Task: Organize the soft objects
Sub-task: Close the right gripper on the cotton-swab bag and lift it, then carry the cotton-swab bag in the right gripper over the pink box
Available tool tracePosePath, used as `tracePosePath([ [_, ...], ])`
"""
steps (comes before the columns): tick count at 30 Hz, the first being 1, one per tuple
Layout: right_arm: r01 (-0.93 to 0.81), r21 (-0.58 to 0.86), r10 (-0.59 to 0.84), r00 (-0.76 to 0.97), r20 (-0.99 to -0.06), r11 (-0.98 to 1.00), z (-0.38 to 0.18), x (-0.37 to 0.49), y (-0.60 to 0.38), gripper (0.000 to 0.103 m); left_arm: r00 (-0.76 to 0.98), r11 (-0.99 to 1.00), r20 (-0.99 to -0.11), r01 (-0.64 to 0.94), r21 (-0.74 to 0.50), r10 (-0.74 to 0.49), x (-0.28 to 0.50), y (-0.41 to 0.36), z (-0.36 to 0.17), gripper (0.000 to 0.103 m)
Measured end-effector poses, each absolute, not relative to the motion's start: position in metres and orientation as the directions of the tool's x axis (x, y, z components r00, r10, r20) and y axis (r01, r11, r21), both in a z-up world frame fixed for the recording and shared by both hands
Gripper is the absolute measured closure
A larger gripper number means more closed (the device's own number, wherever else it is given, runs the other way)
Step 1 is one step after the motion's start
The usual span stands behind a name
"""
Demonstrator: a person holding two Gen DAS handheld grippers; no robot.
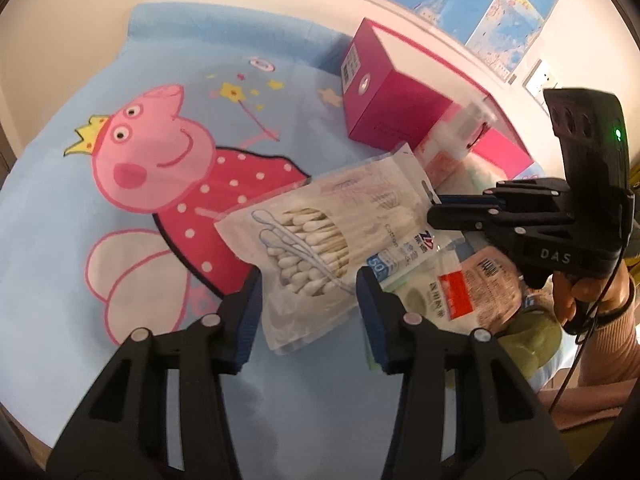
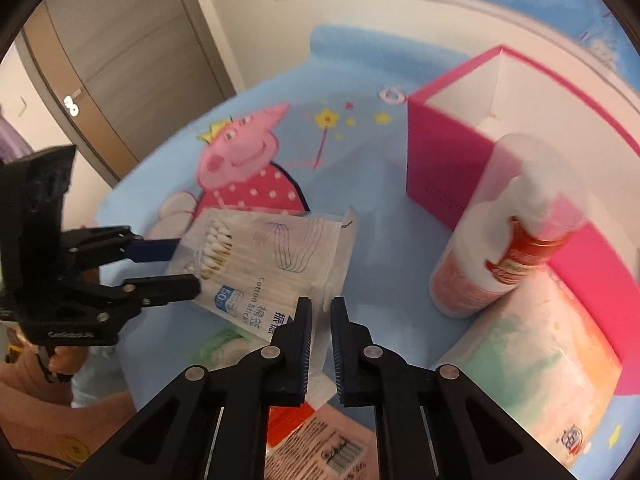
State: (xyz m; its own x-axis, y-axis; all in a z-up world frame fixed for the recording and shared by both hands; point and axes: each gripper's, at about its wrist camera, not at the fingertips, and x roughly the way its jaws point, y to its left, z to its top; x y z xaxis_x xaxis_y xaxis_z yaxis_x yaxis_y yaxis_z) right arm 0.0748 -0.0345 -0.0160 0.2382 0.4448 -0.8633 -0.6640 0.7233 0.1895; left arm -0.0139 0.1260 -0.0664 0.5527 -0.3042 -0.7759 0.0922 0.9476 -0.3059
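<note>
- Gripping one end each, both grippers hold the bag of cotton swabs (image 1: 320, 236) over the blue cartoon-print sheet (image 1: 80, 208), near its middle.
- The left gripper (image 1: 310, 280) has its pads narrowed against the bag's lower end, the swabs bunched between them.
- The right gripper (image 2: 321, 312) is pinched almost fully together on the bag's top edge by the hang hole; the film between its pads is thin and partly hidden.
- The pink box (image 2: 448, 160) stands open towards the sheet's far right corner. A tube-shaped pack (image 2: 500, 240) leans against it, its top over the rim, seemingly not properly in.
- Several soft packs lie loose near the sheet's right edge: a pastel tissue pack (image 2: 532, 344), a red-labelled pack (image 1: 472, 284), and something green (image 1: 528, 340) beneath.
- By my judgement the sorting is at an early stage: the swab bag is only being carried, and most items are not yet put away.
</note>
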Motion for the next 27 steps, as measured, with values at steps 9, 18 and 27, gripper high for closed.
tracePosePath([
  [9, -0.669, 0.194, 0.537, 0.354, -0.765, 0.717, 0.035, 0.056, -0.061, 0.094, 0.635, 0.958, -0.718, 0.166, -0.234, -0.285, -0.017, 0.105, -0.018, 0.054],
  [18, -0.619, 0.184, 0.563, 0.499, -0.659, 0.763, 0.087, 0.056, -0.105, 0.094, 0.709, 0.952, -0.642, 0.280, -0.123, -0.292, 0.011, 0.065, 0.036, 0.054],
  [27, -0.559, 0.231, 0.569, 0.564, -0.599, 0.797, 0.098, 0.084, -0.139, 0.094, 0.710, 0.930, -0.618, 0.355, -0.099, -0.337, 0.066, 0.024, 0.059, 0.054],
])
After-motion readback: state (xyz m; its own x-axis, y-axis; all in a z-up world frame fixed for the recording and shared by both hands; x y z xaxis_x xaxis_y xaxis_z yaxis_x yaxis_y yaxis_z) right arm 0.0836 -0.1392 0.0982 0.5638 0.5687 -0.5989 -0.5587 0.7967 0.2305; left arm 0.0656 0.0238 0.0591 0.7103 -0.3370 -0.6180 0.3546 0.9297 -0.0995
